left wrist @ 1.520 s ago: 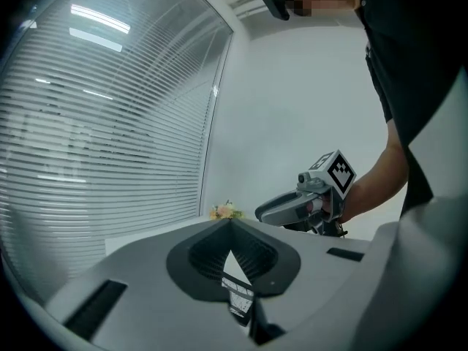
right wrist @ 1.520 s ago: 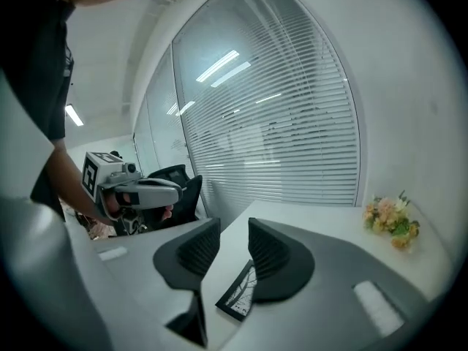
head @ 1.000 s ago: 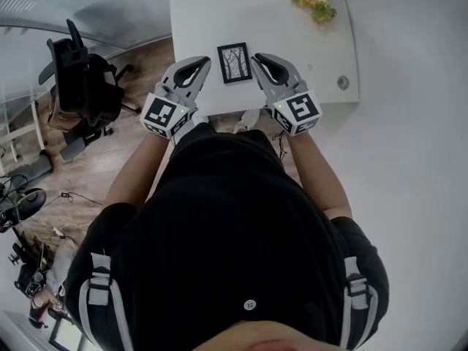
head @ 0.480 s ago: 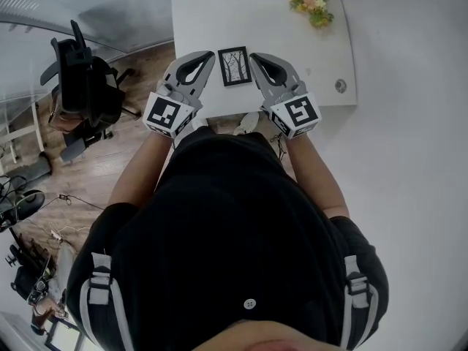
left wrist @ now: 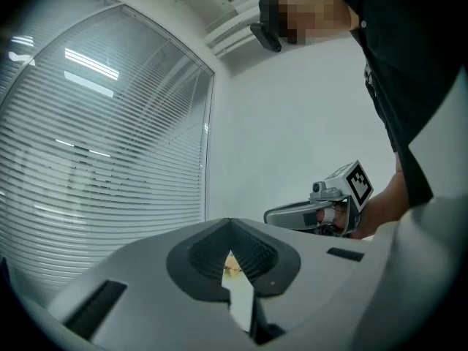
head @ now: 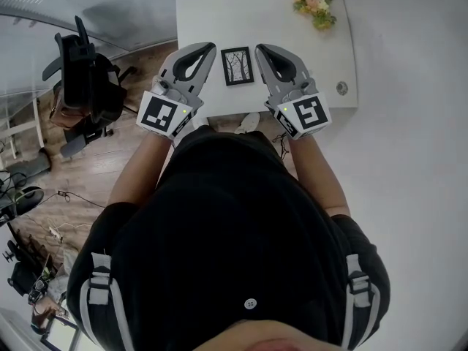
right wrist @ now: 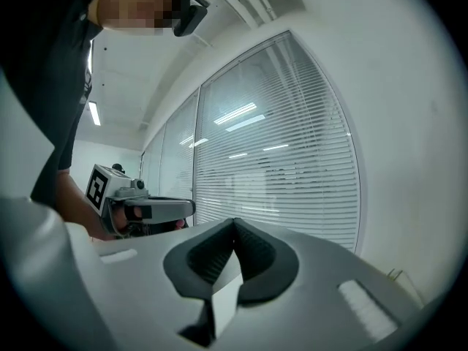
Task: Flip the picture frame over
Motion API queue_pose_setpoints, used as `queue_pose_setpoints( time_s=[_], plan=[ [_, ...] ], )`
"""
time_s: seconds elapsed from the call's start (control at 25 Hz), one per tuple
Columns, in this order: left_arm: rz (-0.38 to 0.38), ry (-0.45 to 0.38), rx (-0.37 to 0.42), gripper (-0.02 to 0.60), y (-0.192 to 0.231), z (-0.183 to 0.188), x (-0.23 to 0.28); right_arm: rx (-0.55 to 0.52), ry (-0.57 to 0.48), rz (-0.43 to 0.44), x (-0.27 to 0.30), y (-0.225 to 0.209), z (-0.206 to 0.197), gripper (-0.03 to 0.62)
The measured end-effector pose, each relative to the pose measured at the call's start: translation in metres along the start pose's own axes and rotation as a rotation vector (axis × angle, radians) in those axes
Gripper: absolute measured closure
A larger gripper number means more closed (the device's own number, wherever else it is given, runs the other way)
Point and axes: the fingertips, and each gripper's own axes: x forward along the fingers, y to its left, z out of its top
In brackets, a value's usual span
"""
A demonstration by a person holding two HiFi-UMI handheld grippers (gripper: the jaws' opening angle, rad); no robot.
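Observation:
The picture frame [head: 237,66], black-edged with a drawing of bare trees, lies picture side up near the front edge of the white table [head: 205,13]. My left gripper [head: 210,47] hangs above the table just left of the frame, jaws shut and empty. My right gripper [head: 260,49] hangs just right of the frame, also shut and empty. Neither touches the frame. In the left gripper view the jaw tips [left wrist: 231,224] meet, with the right gripper [left wrist: 322,209] beyond. The right gripper view shows its closed tips [right wrist: 234,222] and the left gripper [right wrist: 139,207].
A small bunch of flowers [head: 313,4] sits at the table's far right corner, a round fitting [head: 342,87] near its right edge. A black office chair [head: 80,79] stands on the wooden floor to the left. Window blinds [right wrist: 292,152] fill the wall ahead.
Both grippers have risen toward the head camera and look larger, their tips now alongside the frame's far end. The frame has not moved.

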Motion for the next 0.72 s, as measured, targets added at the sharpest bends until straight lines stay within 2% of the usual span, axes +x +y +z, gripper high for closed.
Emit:
queue_pose_setpoints(
  time_s=[0.32, 0.72],
  plan=[
    [0.008, -0.012, -0.005, 0.577, 0.006, 0.002, 0.003, -0.024, -0.007, -0.035, 0.000, -0.017, 0.010, 0.583],
    [0.033, -0.003, 0.008, 0.577, 0.014, 0.003, 0.001, -0.034, -0.007, -0.040, -0.004, -0.019, 0.013, 0.583]
  ],
)
